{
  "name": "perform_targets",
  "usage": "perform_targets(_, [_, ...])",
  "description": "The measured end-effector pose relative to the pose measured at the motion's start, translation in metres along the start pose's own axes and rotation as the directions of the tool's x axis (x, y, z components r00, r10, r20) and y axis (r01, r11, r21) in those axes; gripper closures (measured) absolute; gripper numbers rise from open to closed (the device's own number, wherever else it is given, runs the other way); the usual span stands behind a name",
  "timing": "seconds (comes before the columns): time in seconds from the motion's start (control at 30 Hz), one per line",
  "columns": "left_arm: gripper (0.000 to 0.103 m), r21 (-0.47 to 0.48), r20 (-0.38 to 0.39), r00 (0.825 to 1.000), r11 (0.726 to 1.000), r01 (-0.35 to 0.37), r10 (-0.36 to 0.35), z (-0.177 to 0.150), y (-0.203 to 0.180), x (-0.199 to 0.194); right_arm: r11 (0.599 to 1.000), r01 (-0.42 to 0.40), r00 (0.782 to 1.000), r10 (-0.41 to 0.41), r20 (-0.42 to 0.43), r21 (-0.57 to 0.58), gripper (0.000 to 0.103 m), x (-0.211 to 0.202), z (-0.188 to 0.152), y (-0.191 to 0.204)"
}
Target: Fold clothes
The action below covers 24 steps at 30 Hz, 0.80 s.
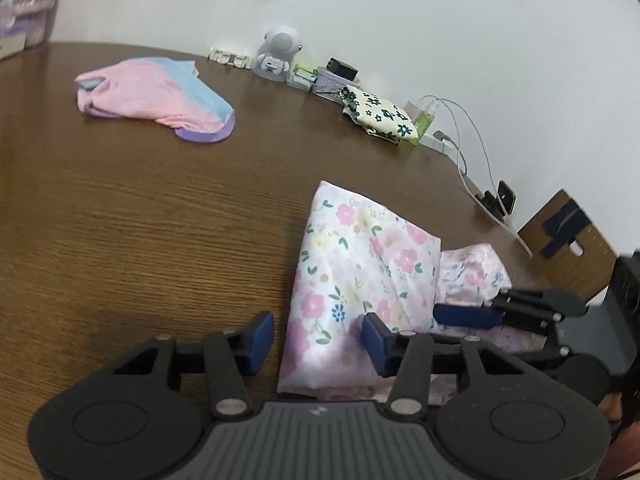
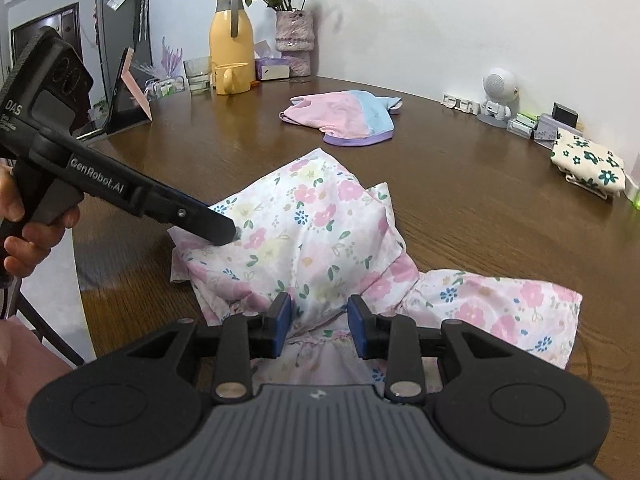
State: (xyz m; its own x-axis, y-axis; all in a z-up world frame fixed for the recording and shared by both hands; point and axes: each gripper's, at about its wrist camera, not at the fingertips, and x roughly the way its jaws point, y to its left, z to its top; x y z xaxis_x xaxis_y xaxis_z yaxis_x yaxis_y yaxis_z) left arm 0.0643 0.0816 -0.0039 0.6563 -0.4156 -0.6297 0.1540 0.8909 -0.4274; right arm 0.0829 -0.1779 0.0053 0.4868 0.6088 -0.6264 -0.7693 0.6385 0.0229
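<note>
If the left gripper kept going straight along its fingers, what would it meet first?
Probably the floral garment: its near-left edge lies just ahead of the left gripper, mostly toward the right finger, and the gripper tilts down toward it. Bare table lies ahead of the left finger. Depth is uncertain.

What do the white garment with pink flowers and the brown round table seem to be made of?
White garment with pink flowers: apparently thin woven cotton, matte; it creases sharply and holds soft folds.
Brown round table: wood or wood-look veneer, semi-gloss; visible grain lines and pale reflections, so which of the two cannot be told.
</note>
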Motion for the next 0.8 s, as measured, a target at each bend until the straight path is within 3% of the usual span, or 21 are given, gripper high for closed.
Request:
perform_targets(0.13, [0.077,-0.065,-0.016,0.999,0.998,0.028,-0.029,0.004,0.005,0.006,1.0,-0.007,1.0,0.007,0.007,0.024,0.072,0.0,-0.001,-0.002])
perform_targets(0.2, [0.079,-0.074,-0.013,0.999,0.997,0.031,-0.032,0.008,0.006,0.006,0.999,-0.011,1.0,0.01,0.009,0.037,0.072,0.002,0.0,-0.002])
perform_targets(0.27, [0.08,-0.019,0.012,1.0,1.0,0.013,-0.012,0.014,0.0,0.001,0.998,-0.014,1.0,0.013,0.013,0.063,0.072,0.007,0.003,-0.001])
perform_targets(0.37, [0.08,0.114,0.07,0.995,0.991,-0.072,0.065,0.024,-0.018,-0.009,0.996,-0.02,1.0,0.019,0.023,0.084,0.071,0.018,0.012,0.002])
perform_targets(0.43, [0.08,0.226,0.122,0.982,0.96,-0.168,0.143,0.028,-0.034,-0.014,0.995,-0.038,0.998,0.034,0.048,0.095,0.071,0.02,0.019,0.003])
perform_targets(0.5, [0.08,0.301,0.156,0.972,0.929,-0.214,0.174,0.03,-0.046,-0.017,0.995,-0.039,0.997,0.033,0.071,0.087,0.071,0.018,0.025,0.003])
perform_targets(0.67, [0.08,0.421,0.196,0.958,0.864,-0.277,0.211,0.027,-0.069,-0.017,0.999,-0.049,0.995,0.05,0.092,-0.017,0.071,0.014,0.034,0.011])
perform_targets(0.8, [0.08,0.461,0.202,0.956,0.841,-0.284,0.212,0.022,-0.079,-0.018,0.994,-0.042,0.997,0.048,0.055,-0.103,0.068,0.021,0.041,0.02])
